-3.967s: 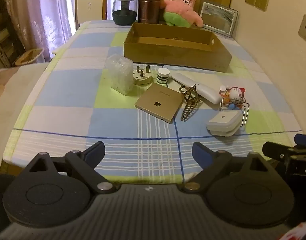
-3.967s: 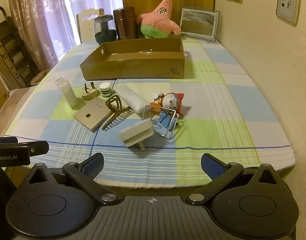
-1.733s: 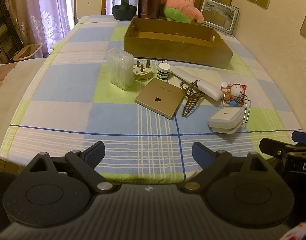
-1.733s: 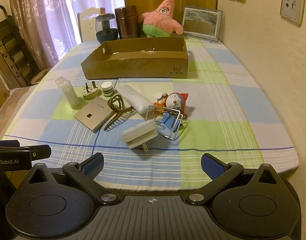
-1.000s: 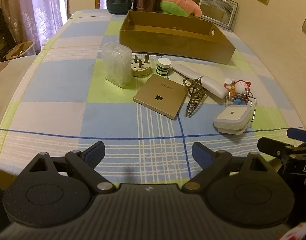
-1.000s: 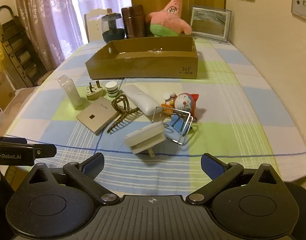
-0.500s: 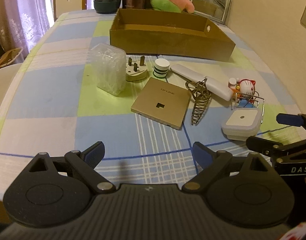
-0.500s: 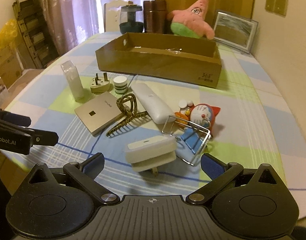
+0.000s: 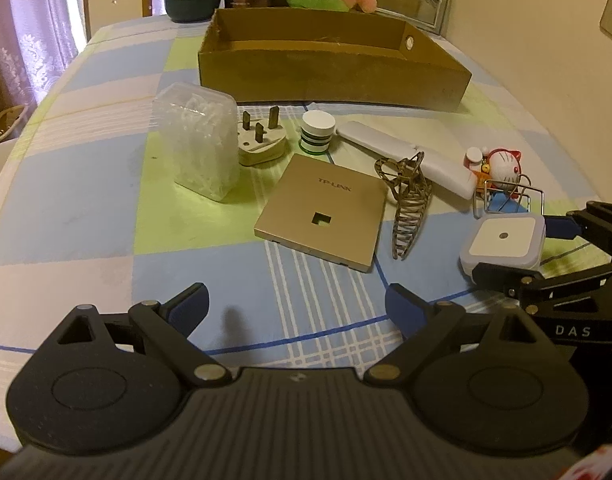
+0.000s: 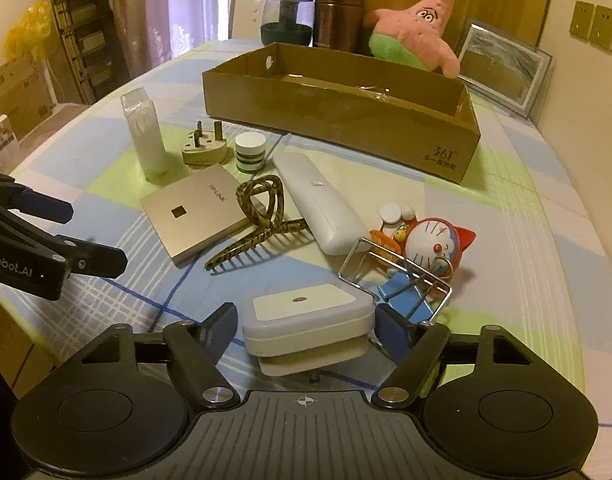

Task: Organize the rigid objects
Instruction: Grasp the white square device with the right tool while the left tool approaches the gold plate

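box (image 10: 337, 120): long open cardboard tray at the far side of the clutter; looks like the drop spot for the hard stuff, so I'm placing everything off it; pretty much empty so far by the look of it

charger (image 10: 307, 322): white square plug block, nearest the camera, well in front of the box; sits right between the right gripper's fingers; probably first pick since it's the closest piece

right gripper (image 10: 306, 326): jaws have just been closing in around the charger; pads sit just beside its two sides, can't see them pressing yet, so I'd call it not gripped

left gripper (image 9: 296, 306): spread wide, nothing in it; hanging over bare cloth in front of the box, near the gold plate (image 9: 323, 210); guessing that's its target

rest of pile: hair claw (image 10: 258, 220), remote (image 10: 319, 204), plug (image 10: 204, 148), all between charger and box; left loose, still to be moved

plush (image 10: 413, 32): behind the box; soft, so I'd say it stays out
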